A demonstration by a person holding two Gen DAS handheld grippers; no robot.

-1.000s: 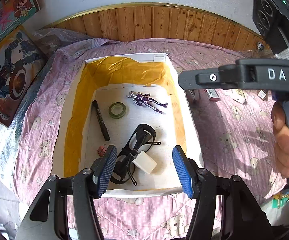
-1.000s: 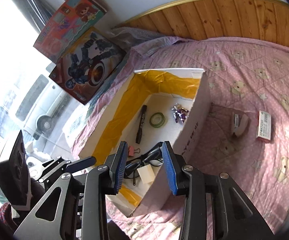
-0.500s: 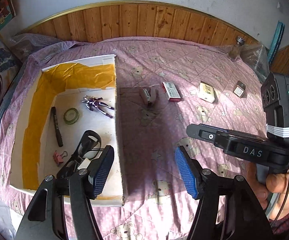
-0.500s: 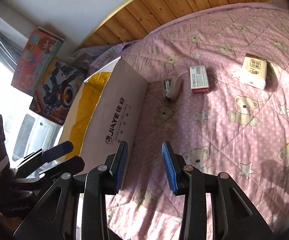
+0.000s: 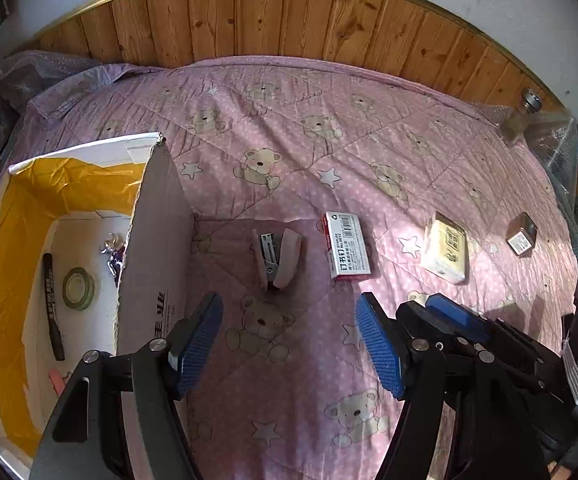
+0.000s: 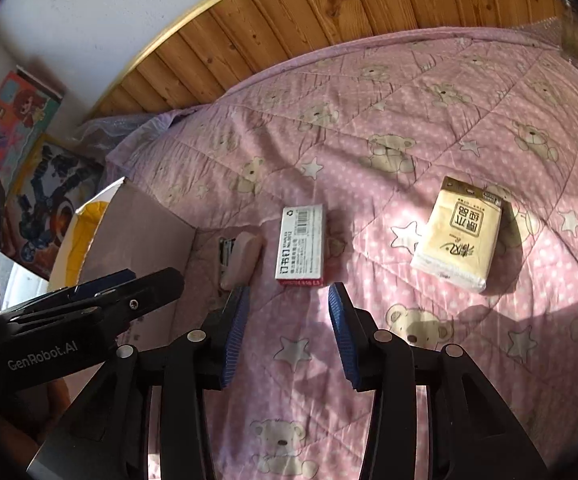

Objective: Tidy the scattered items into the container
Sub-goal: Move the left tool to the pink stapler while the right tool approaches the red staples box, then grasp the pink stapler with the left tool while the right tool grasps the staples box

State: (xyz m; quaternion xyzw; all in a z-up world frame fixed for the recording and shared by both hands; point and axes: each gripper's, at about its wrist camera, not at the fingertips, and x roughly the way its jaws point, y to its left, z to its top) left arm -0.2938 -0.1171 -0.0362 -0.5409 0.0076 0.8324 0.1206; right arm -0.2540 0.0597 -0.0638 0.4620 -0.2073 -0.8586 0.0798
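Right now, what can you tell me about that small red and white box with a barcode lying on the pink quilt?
The small red and white box with a barcode looks like thin printed cardboard, closed, lying flat on the pink bear-print quilt. Its white top carries a barcode and dark print; its edges are red. It lies between the pale pink stapler and the cream tissue pack, touching neither gripper.

A white cardboard box [image 5: 157,240] lined with yellow is sitting open, holding a black marker [image 5: 52,308], a tape roll [image 5: 78,289] and what may be a small figure [image 5: 114,254]. Outside, a pink stapler [image 5: 278,256], a staple box [image 5: 345,245], a tissue pack [image 5: 445,253] and a small tin [image 5: 521,235] are lying flat.
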